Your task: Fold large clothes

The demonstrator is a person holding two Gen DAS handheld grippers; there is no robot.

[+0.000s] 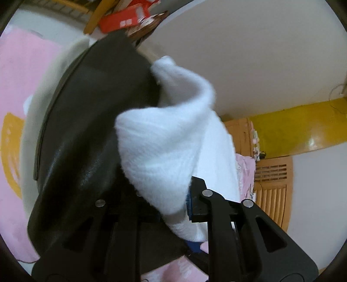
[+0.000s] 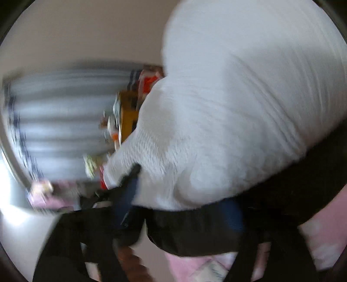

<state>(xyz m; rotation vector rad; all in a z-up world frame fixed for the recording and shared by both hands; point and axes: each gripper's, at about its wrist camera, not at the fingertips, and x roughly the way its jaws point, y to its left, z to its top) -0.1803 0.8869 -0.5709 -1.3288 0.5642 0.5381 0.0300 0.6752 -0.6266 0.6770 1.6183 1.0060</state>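
Note:
A large garment of white fleecy knit and black leather-like fabric hangs lifted in the air. My left gripper is shut on a fold of it, with white knit bunched between the jaws and black fabric draped over the left finger. In the right wrist view the picture is blurred; the white knit fills the upper right and a black hem runs across below. My right gripper is shut on the garment's edge, its fingers largely hidden by cloth.
A pink bed sheet with an orange pattern lies below at left. Red boxes and wooden furniture stand at the top. A wooden cabinet is at the right by a yellow wall band. Grey curtains are blurred at left.

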